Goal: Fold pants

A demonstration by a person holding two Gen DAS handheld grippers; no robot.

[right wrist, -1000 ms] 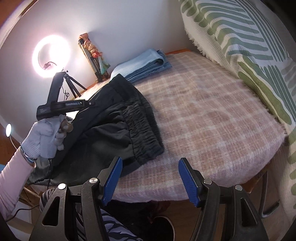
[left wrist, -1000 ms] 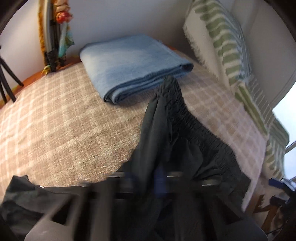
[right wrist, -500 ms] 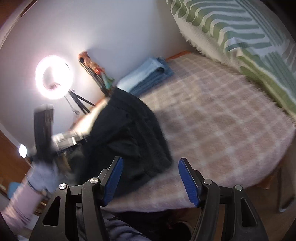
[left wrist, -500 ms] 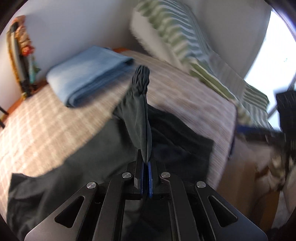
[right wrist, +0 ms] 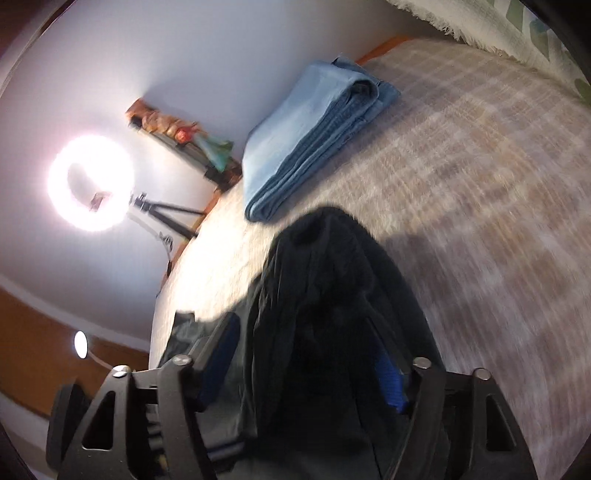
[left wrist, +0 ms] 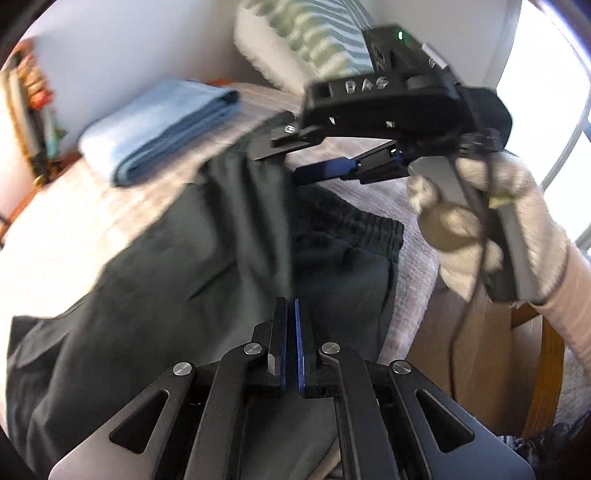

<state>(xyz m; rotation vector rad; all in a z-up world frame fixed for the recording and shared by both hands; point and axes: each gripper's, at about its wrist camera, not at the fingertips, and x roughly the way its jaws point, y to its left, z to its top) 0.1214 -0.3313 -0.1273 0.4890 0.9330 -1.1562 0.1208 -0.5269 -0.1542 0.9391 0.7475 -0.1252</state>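
Dark pants [left wrist: 207,266] lie bunched on the checked bed cover, elastic waistband toward the right edge. My left gripper [left wrist: 290,306] is shut on a raised fold of the pants. My right gripper [left wrist: 306,157], held by a gloved hand, reaches in from the right with its jaws open around the top of that same raised fold. In the right wrist view the pants [right wrist: 332,295] fill the gap between the open fingers of the right gripper [right wrist: 306,362].
A folded blue garment [left wrist: 159,125] [right wrist: 314,136] lies at the back of the bed. A green striped pillow [left wrist: 306,33] leans against the wall. A ring light on a tripod [right wrist: 90,188] stands left of the bed. The bed edge [left wrist: 417,266] is right.
My right gripper has swung in from the bed's front edge to the raised fold, its jaws now around the cloth. My left gripper still holds the fold up.
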